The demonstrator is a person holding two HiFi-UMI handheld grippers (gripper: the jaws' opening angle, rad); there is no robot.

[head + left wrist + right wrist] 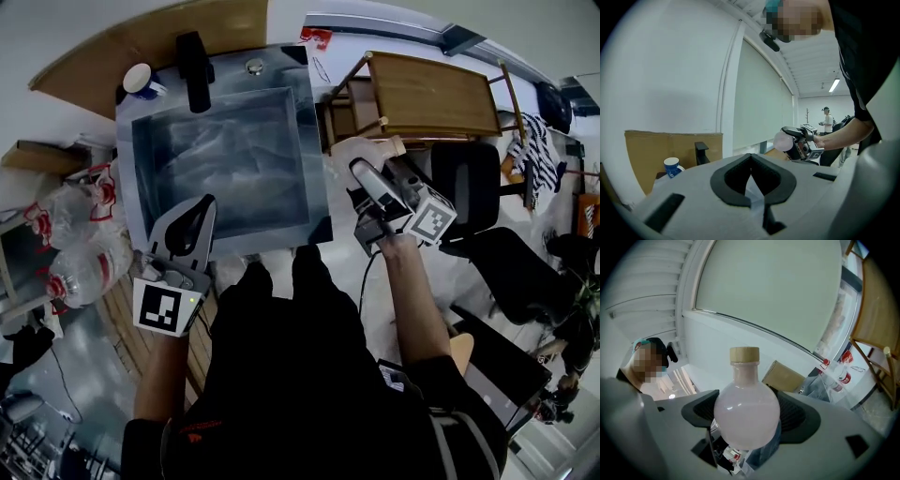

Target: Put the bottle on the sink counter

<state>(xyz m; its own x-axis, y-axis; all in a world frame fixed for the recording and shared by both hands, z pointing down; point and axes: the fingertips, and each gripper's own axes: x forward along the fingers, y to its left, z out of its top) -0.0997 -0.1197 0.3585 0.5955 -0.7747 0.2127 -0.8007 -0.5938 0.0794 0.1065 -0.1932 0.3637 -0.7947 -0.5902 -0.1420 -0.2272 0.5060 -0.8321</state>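
My right tool (364, 161) clamps the round pink bottle (746, 416) just right of the steel sink (316, 150), over pale floor (375, 309), while my left tool (750, 161), pinched together and empty, hovers at the sink's near rim.

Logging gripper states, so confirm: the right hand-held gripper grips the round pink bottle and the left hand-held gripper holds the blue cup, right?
Not quite. The left hand-held gripper holds nothing: the left gripper view shows its jaws shut together, with the blue cup standing well beyond them. The right hand-held gripper does grip the round pink bottle.
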